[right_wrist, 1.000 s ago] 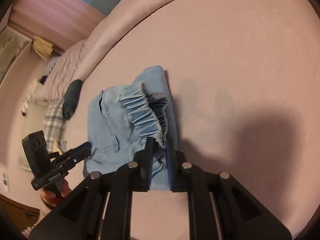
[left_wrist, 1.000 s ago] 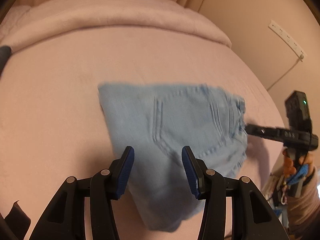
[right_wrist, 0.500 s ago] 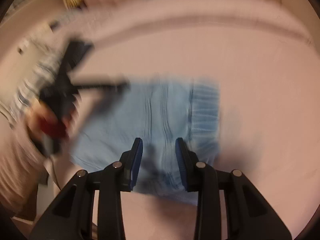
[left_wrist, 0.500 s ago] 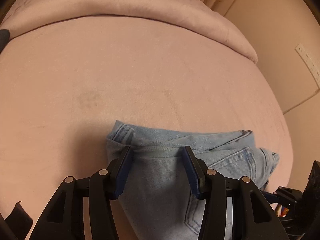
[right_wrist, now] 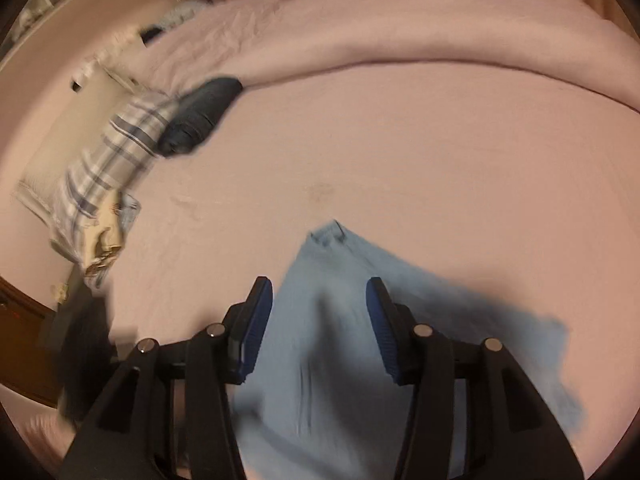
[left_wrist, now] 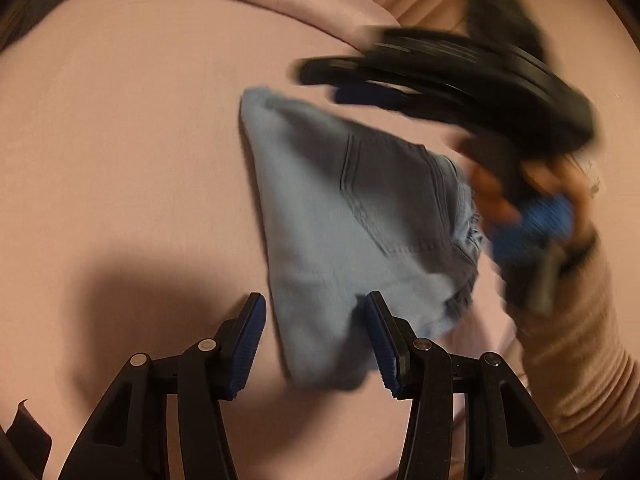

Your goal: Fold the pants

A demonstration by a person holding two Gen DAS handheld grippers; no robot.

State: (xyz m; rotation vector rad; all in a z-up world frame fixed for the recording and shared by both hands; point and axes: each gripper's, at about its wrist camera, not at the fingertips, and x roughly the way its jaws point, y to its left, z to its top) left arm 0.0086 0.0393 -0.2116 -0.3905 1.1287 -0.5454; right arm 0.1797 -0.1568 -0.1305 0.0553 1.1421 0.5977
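On the pink bed [left_wrist: 120,152], folded pants [left_wrist: 352,220] lie ahead of both grippers' released, empty fingers [left_wrist: 250,332].

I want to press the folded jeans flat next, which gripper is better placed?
Probably left: the left gripper is open, its fingers straddling the near corner of the folded light-blue denim jeans, while the right gripper is blurred, moving above.

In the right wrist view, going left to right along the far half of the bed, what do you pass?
Plaid cloth hanging at the left edge → dark bundle right beside it → bare pink sheet, with the rolled pink blanket running behind it.
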